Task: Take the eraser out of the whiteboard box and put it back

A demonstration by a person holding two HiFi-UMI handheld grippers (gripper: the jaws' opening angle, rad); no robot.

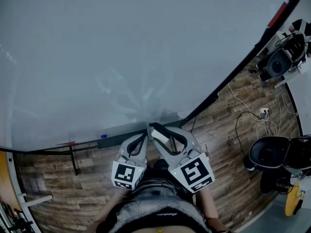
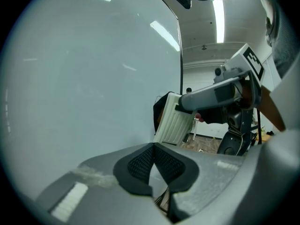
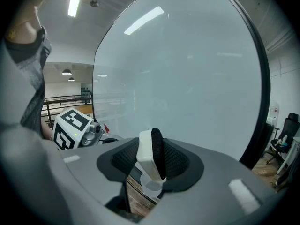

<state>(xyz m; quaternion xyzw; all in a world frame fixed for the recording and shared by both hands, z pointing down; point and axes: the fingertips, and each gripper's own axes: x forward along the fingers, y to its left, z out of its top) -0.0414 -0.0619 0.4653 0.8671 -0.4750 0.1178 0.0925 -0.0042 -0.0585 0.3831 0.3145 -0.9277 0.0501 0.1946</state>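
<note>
Whiteboard (image 1: 121, 47) fills most of the head view, with wooden floor (image 1: 228, 130) below it and what I take to be the whiteboard box (image 1: 126, 128), a grey tray along the board's bottom edge. There's a small blue bit (image 1: 103, 136) at its left end, too small to tell what it is.

Going left to right: the left gripper (image 1: 142, 139) sits just short of the tray with its fingers pressed together on nothing, so it's basically idle. Right next to it, the right gripper (image 1: 154, 129) has its fingers clamped on the eraser (image 1: 161, 135), holding it up clear of the tray. Off to the far right there's an office chair (image 1: 269, 152), which has nothing to do with the task.

My read is the "take it out" half is done and we're at the pause before putting it back. The next move would be lowering the eraser into the tray, lining it up along the tray, then letting go (without dragging the felt across the board).

The views differ a bit. The right gripper view shows the grip best, with the eraser edge-on between the pads, white body on the left and black felt on the right. The left gripper view shows the eraser's ribbed white back side-on, which the other two don't. Only the head view shows the tray itself.
</note>
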